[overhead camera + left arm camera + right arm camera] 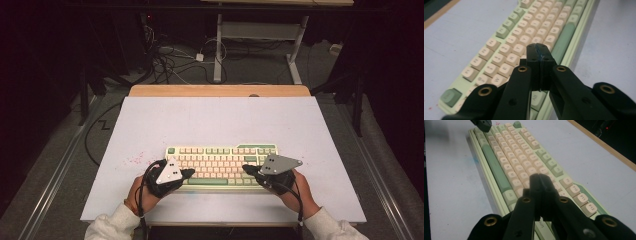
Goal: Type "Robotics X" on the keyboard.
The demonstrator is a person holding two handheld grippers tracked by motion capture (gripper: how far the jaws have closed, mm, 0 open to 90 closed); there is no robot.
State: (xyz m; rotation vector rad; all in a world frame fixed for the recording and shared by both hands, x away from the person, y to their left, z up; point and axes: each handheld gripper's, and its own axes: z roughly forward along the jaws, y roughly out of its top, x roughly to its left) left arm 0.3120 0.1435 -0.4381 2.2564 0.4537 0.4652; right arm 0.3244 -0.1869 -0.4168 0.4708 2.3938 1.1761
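High view: we see the keyboard point(221, 166) lying flat on the white table point(220, 120), near the front edge, roughly centred. Left gripper point(186, 173) sits over the keyboard's left end, right gripper point(248, 170) over its right end, tips pointing inward toward each other. Nothing lies between them but keys. Red specks point(135, 160) mark the table left of the keyboard. Behind the table, a wood strip point(220, 90), then floor with loose cables point(165, 60) and a desk frame point(260, 45). Well clear of the work.

Left gripper view: we look along the left gripper point(539, 50), jaws pressed together, nothing between them. Tips hang over the letter rows of the keyboard point(506, 50), close to the green spacebar point(564, 40). We cannot tell if they touch a key.

Right gripper view: right gripper point(539, 178) jaws also pressed together, empty, above the keyboard's point(521, 157) right-hand letter keys. The F-keys point(577, 192) lie just to the jaws' right, the spacebar point(495, 167) to their left. The left gripper's tip point(482, 124) shows at the keyboard's far end.
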